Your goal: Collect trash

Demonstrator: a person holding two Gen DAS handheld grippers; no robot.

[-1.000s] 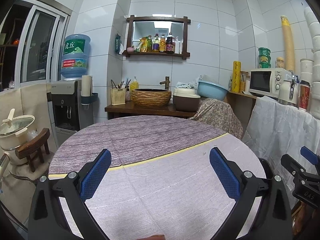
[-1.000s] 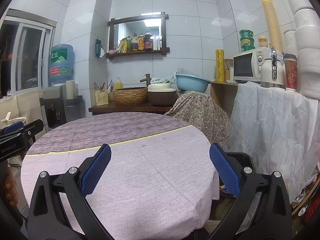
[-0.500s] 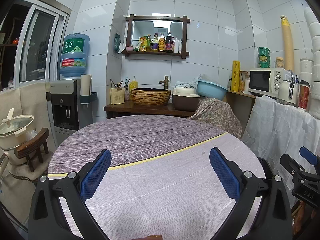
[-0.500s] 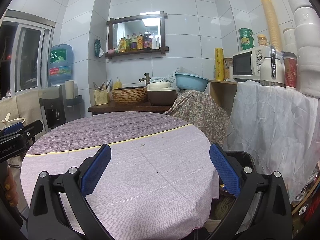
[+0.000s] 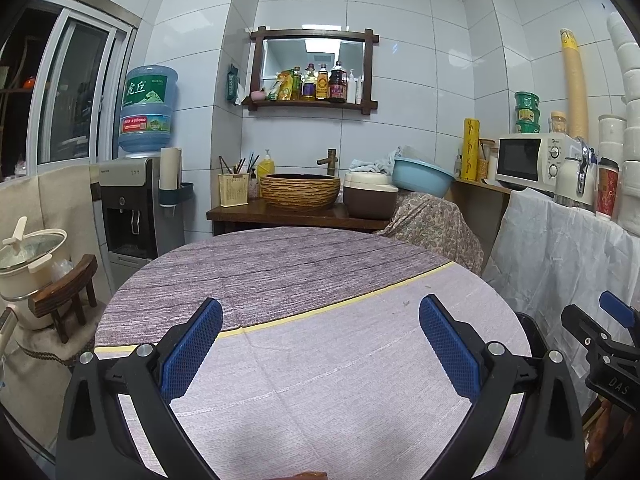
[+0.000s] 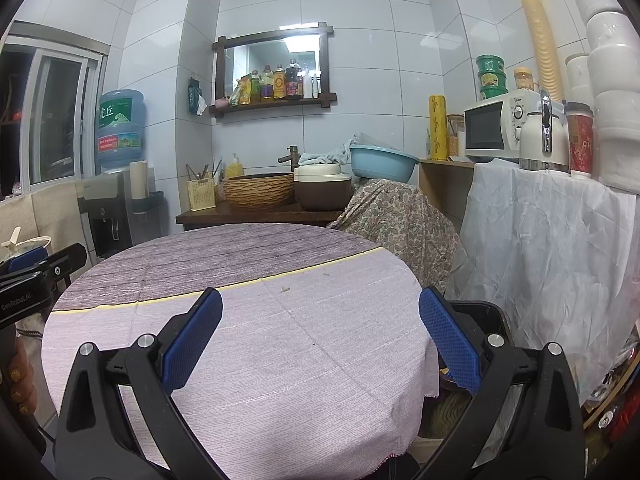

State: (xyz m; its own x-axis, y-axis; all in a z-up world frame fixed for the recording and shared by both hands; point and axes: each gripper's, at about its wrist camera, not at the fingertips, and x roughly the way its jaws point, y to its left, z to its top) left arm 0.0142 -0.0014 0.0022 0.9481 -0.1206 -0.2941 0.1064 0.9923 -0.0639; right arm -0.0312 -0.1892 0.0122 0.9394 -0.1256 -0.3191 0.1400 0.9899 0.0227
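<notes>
Left gripper [image 5: 320, 340] stands wide apart, blue pads empty, above the round desk [image 5: 304, 360]; right gripper [image 6: 320, 340] likewise spread wide, holding and touching nothing, over the desk's right portion. The desk carries a pale cloth with a yellow stripe [image 6: 280, 278] and a darker far half; behind it, a tiled wall, basket sink [image 5: 300, 191], water dispenser [image 5: 132, 208], microwave [image 6: 496, 130]. Trash: only small specks [image 6: 285, 289] on the cloth past the right gripper, too small to judge any axis; a dark bin [image 6: 480, 314] sits just beside the desk's right edge.

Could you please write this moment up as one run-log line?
left gripper: open, empty, over round table | right gripper: open, empty, over table | trash: only small scrap on cloth | bin: beside table
</notes>
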